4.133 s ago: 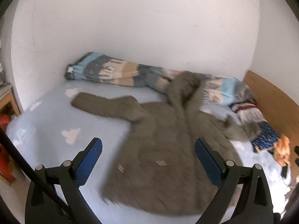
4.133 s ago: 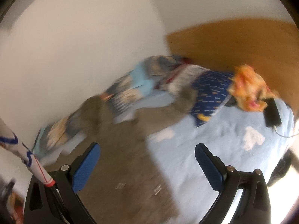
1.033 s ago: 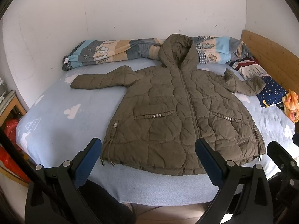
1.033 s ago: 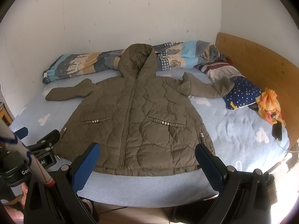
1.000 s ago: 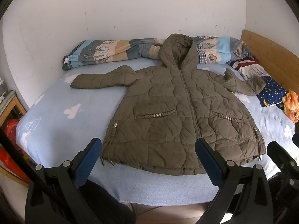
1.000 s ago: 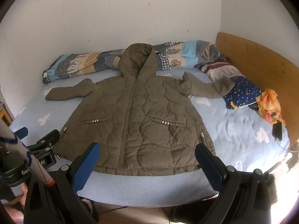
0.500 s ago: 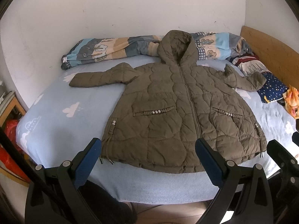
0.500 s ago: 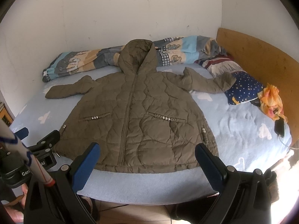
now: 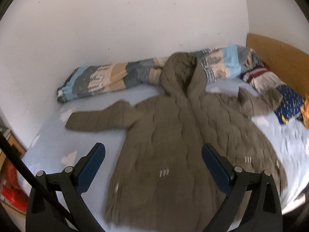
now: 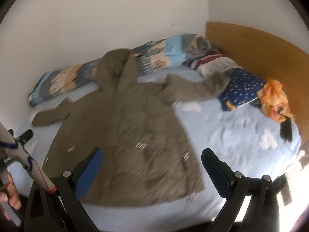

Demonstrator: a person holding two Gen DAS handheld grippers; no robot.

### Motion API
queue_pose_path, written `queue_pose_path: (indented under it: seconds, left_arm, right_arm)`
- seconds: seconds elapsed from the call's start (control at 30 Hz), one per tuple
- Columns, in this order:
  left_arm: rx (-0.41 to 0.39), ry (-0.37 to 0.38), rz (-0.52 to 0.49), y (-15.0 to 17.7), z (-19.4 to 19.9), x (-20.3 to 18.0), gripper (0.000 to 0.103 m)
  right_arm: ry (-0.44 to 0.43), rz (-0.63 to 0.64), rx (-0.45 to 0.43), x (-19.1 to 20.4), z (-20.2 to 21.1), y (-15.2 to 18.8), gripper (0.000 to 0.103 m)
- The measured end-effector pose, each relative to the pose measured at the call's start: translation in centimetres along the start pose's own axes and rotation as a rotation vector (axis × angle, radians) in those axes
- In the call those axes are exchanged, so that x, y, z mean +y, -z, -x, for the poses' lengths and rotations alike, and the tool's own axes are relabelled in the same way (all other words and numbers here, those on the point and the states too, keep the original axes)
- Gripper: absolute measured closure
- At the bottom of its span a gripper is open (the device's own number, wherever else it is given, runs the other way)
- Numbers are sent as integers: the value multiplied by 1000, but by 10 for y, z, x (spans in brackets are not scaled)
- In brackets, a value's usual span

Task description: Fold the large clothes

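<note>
The left gripper [image 9: 152, 160] hangs over the near part of the coat [image 9: 173, 145] with its jaws spread wide and nothing between them. The right gripper [image 10: 151, 160] is likewise released and empty, poised over the coat's [image 10: 125, 125] near hem, right of the zip line. Neither tool touches the cloth, as far as the blurred frames show.

The coat lies face up and spread flat on the bed [image 9: 54, 139], zipped shut, hood [image 9: 180, 71] at the far side resting against a rolled quilt [image 9: 108, 79] along the wall. Its left sleeve [image 9: 100, 118] stretches out flat across the sheet toward the left. The right sleeve [image 10: 195, 90] reaches right, its cuff resting on or just beside a navy pillow [image 10: 241, 85]; which, the blur hides. Farther right an orange cloth [image 10: 274, 100] and a dark phone [image 10: 286, 130] sit near the headboard [image 10: 260, 48].

Judging by this layout, folding has not begun: the coat is laid out and smoothed, but no sleeve is turned in and no side is doubled over. All of the folding is left, likely sleeves across the chest first, then hood and hem brought together. The puffy quilting will probably spring back, so folds may need pressing down.
</note>
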State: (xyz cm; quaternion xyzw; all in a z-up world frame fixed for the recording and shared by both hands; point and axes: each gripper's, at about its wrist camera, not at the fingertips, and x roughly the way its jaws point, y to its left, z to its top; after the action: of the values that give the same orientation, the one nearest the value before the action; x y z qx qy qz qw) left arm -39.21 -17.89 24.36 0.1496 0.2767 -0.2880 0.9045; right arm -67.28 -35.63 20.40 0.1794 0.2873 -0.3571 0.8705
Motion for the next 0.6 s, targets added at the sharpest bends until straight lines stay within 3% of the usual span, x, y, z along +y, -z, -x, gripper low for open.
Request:
queue_pose_path:
  seconds: [0.07,0.17,0.3,0.37,0.43,0.6]
  left_arm:
    - [1,52,-4,-17,-33,-9,3]
    - [2,141,8,-14,-87,-17,3]
    - [191,135,0,-1,-157,-24,3]
    - [214,152,-1,-6,-177,-27,3]
    - [207,106,11,-9,-192,-25,3]
    - [311,115,85,-8,-241,-21,3]
  right_arm:
    - [-5,-36,-1,-24,-12,-21,0]
    - [-24,-90,36,-57,-40,-48,0]
    - [-22,-212,93,-113,-92,-77,0]
    - [-12,-264,102,-141,-113,-88,0]
    - [22,-319,117,-169,-139,-103,0]
    - [62,-431,131,-238,-212,-148,2]
